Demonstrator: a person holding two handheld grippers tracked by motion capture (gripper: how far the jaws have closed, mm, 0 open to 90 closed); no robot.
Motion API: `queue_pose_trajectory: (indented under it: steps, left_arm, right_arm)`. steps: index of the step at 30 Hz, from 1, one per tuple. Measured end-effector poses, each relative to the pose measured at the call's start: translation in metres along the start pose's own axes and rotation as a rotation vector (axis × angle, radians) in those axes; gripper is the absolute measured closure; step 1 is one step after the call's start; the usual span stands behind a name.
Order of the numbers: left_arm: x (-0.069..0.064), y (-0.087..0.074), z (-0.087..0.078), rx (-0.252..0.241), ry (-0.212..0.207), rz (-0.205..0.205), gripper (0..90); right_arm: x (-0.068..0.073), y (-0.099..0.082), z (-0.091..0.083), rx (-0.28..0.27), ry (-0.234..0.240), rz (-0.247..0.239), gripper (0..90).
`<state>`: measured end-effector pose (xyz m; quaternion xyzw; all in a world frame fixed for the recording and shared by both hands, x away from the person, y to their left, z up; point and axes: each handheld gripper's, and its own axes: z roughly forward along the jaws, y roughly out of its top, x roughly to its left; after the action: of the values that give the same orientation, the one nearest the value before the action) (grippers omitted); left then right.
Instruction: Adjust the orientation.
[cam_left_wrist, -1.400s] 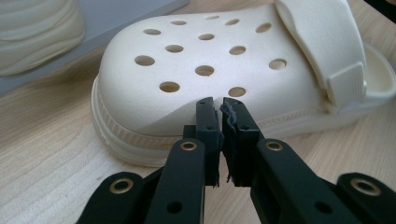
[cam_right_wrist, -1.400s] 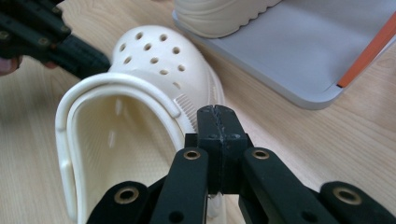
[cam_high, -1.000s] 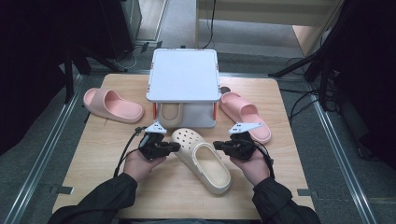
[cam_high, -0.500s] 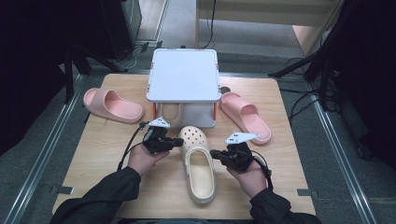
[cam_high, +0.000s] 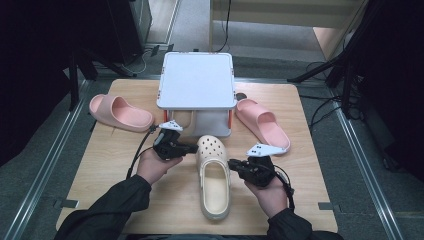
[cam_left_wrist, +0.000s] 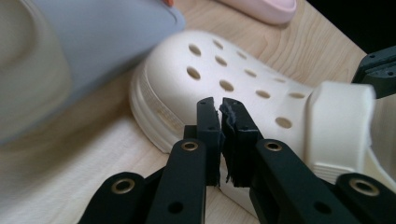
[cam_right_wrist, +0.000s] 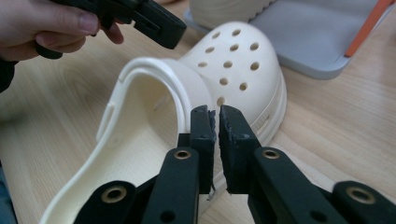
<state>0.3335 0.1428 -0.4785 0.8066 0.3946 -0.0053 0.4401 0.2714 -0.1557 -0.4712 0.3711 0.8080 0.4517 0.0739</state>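
A cream clog (cam_high: 214, 175) with holes over its toe lies mid-table, its toe toward the box and its heel toward me. My left gripper (cam_high: 192, 148) sits at the left of the clog's toe (cam_left_wrist: 243, 79). Its jaws have just been opening a hair, and the pads (cam_left_wrist: 209, 126) still stand together with nothing between them. My right gripper (cam_high: 232, 164) is at the clog's right side, by the strap (cam_right_wrist: 159, 88). Its jaws have just been opening and show a thin gap with nothing in it.
A grey-lidded box (cam_high: 196, 82) with orange latches stands behind the clog, with a cream shape (cam_high: 184, 119) under its front edge. One pink slide (cam_high: 120, 112) lies at the left, another pink slide (cam_high: 262, 125) at the right. Table edges run close on both sides.
The clog has swung from a slant to straight, its heel now toward me. My right hand has drawn back toward me along the clog's side. The left hand has kept still.
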Motion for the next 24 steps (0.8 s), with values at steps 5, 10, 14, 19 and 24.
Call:
queue_pose_trajectory:
  steps: [5,10,14,19,24]
  left_arm:
    - [-0.005,0.014,-0.034,-0.062,0.009,0.023,84.8]
    - [-0.006,0.030,-0.056,-0.063,0.041,0.058,85.1]
    - [-0.003,0.040,-0.061,-0.059,0.053,0.065,85.5]
    - [0.002,0.061,-0.069,-0.046,0.039,0.081,89.0]
    - [0.010,0.087,-0.079,-0.042,0.030,0.087,89.3]
  right_arm:
    - [0.003,-0.003,-0.003,-0.001,0.006,0.015,70.5]
    - [0.010,-0.007,0.003,0.025,-0.004,0.013,66.9]
    - [0.013,-0.008,0.010,0.044,-0.017,0.018,64.6]
    - [0.013,-0.010,0.014,0.048,-0.031,0.042,60.3]
    - [0.014,-0.009,0.019,0.048,-0.043,0.062,57.9]
